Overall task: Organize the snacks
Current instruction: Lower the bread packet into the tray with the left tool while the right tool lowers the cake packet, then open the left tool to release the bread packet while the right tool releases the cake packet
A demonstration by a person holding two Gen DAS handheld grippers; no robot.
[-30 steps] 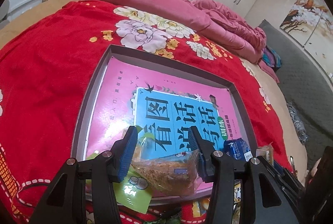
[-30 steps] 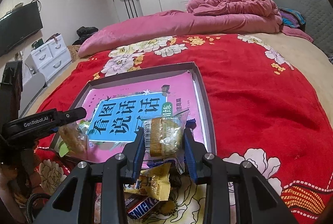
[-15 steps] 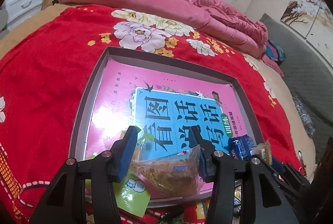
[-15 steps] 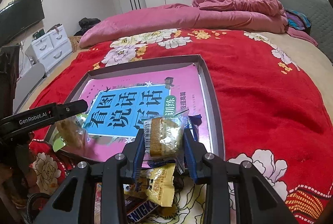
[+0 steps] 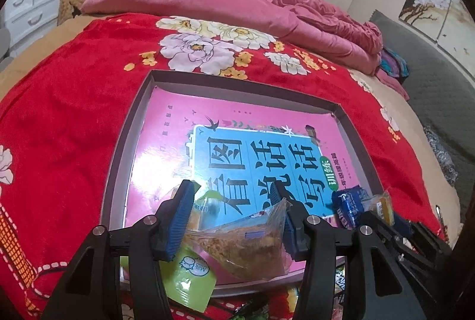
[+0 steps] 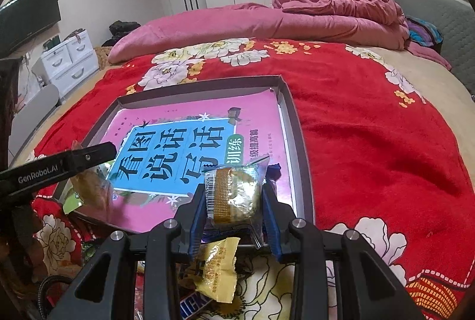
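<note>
Over the last second both packets have moved further in over the shallow grey tray [image 6: 299, 147]. The left hand-held gripper [image 5: 234, 219] clamps a clear packet of brown floss cake [image 5: 243, 242]; the right hand-held gripper [image 6: 233, 198] clamps a clear-wrapped golden pastry [image 6: 234, 192] above the tray's near right corner, so release looks close.

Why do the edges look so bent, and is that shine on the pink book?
Left wrist view: fisheye lens bows the tray rim and darkens the corners. Right wrist view: room light glares off the glossy pink book and the held snack wrapper.
</note>
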